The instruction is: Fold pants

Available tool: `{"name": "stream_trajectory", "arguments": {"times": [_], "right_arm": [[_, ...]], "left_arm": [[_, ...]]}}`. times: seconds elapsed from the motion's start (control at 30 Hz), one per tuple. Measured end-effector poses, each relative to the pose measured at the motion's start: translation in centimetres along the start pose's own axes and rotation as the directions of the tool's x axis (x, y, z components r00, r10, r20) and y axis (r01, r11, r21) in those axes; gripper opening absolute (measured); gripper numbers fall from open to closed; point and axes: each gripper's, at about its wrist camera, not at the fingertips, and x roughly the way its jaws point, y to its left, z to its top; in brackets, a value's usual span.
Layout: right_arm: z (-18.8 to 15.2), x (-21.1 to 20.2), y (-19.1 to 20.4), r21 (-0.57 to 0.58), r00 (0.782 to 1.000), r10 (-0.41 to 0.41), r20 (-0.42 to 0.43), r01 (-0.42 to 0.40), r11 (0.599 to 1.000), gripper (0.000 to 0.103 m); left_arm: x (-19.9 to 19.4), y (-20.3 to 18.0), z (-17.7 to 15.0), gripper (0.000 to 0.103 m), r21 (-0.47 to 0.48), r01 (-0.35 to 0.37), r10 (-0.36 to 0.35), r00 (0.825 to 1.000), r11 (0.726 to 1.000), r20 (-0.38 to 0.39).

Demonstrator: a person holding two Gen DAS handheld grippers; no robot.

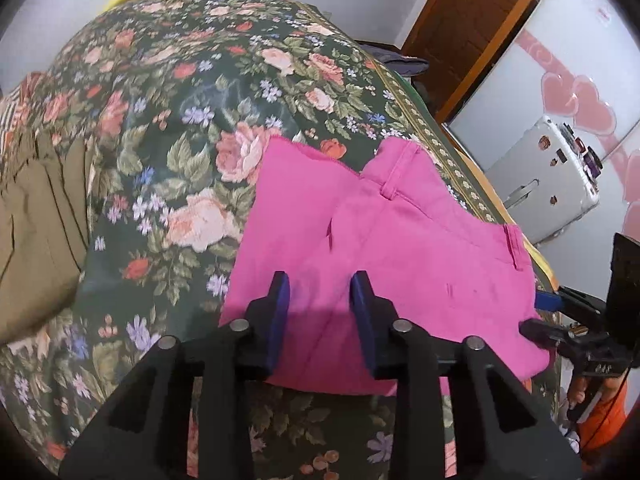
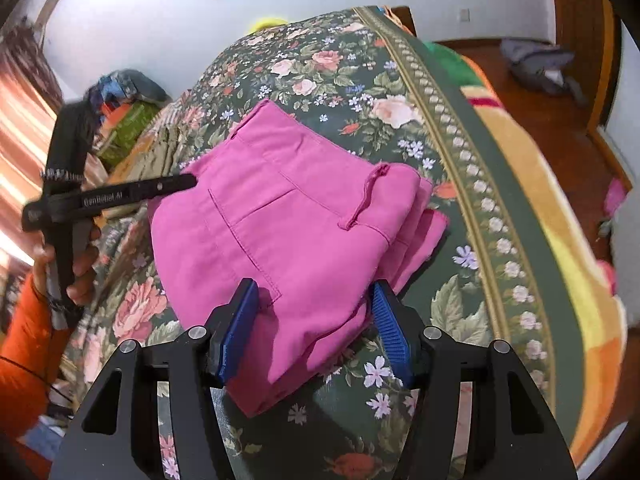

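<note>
The pink pants (image 1: 384, 248) lie folded in a thick stack on the floral bedspread (image 1: 168, 128). In the right wrist view the pants (image 2: 288, 224) show a back pocket and a belt loop on top. My left gripper (image 1: 322, 292) is open, its blue pads just above the stack's near edge, holding nothing. My right gripper (image 2: 312, 300) is open too, its pads either side of the stack's near corner, not closed on it. The right gripper shows at the stack's right edge in the left wrist view (image 1: 560, 320). The left gripper shows at the stack's left side in the right wrist view (image 2: 120, 196).
An olive-tan garment (image 1: 36, 232) lies on the bed to the left of the pants. The bed's right edge (image 2: 500, 184) drops to a wooden floor with a grey cloth (image 2: 540, 64). A white appliance (image 1: 548, 176) stands beside the bed.
</note>
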Motion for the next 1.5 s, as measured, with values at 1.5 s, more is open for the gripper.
{"name": "stream_trajectory", "arguments": {"times": [1.5], "right_arm": [[0.0,-3.7,15.6,-0.489,0.998,0.033,0.044,-0.008,0.872,0.044]], "left_arm": [[-17.0,3.3,-18.1,0.035,-0.319,-0.164,0.213,0.969,0.934,0.126]]}}
